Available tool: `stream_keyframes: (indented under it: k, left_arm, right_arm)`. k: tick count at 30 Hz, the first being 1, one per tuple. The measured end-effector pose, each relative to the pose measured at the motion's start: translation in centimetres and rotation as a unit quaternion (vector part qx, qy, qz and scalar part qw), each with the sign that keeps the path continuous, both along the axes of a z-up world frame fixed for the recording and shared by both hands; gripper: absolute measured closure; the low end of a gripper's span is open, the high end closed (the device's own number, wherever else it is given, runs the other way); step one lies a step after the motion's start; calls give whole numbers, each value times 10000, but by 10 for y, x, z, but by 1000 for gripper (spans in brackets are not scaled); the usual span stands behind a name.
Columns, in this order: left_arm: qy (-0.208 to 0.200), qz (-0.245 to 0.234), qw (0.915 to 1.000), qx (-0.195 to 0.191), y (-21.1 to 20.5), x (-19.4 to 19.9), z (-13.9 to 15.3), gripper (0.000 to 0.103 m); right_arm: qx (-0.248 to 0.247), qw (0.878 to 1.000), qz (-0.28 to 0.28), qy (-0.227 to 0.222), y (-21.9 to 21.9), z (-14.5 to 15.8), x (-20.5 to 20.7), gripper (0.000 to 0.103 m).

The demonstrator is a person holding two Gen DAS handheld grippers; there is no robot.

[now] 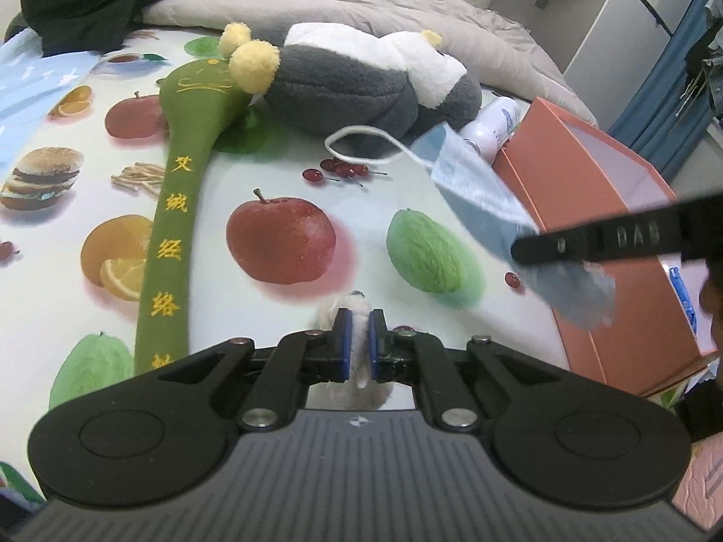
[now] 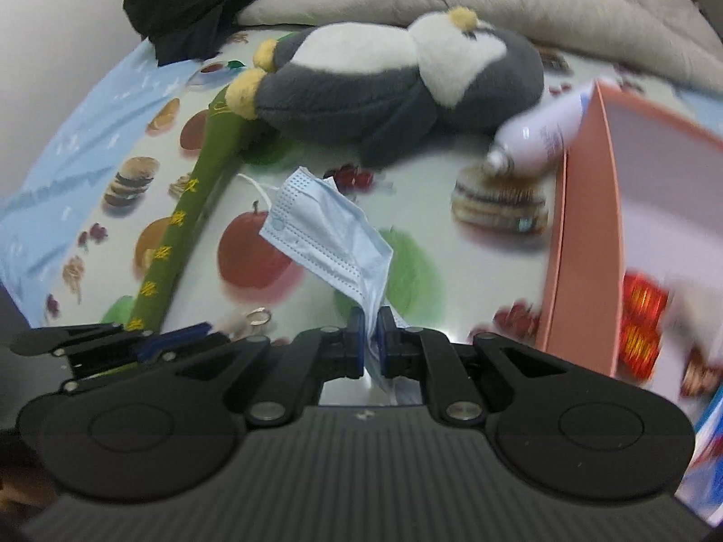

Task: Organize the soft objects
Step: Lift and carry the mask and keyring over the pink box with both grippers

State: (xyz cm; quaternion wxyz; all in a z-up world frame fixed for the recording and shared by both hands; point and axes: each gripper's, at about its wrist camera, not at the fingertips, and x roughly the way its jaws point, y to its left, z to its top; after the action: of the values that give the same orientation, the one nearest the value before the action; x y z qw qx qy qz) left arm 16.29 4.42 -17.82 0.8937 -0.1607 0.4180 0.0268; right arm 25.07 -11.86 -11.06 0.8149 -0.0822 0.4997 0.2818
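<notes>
While the green padded stick (image 1: pixel 174 207) lay lengthwise at the left of the fruit-print sheet (image 1: pixel 280 158), its head tucked under the feet of the grey-and-white plush penguin (image 1: pixel 361 86), both grippers were already loaded. The left gripper (image 1: pixel 360 343) had its jaws pinched narrow on a small white fluffy charm (image 1: pixel 357 311), held low over the sheet. Further right, the right gripper (image 2: pixel 371 332) gripped a blue face mask (image 2: pixel 325 230) by one edge, so it hung clear of the sheet, presumably for dropping into the open pink box (image 1: pixel 601 207) just beside it. A white spray can (image 2: pixel 537 135) rested against the box's far wall.
</notes>
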Motion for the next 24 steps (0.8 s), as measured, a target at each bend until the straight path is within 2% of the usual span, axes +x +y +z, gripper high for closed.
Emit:
stream_keyframes:
  k: [12, 24]
  left_arm:
    - [-39, 105, 9999, -98, -4, -26, 8, 94]
    - [-58, 68, 9998, -202, -5, -41, 19, 94]
  right_arm:
    - [569, 9931, -891, 512, -22, -17, -64, 94]
    - [839, 9863, -1304, 562, -40, -18, -84, 94]
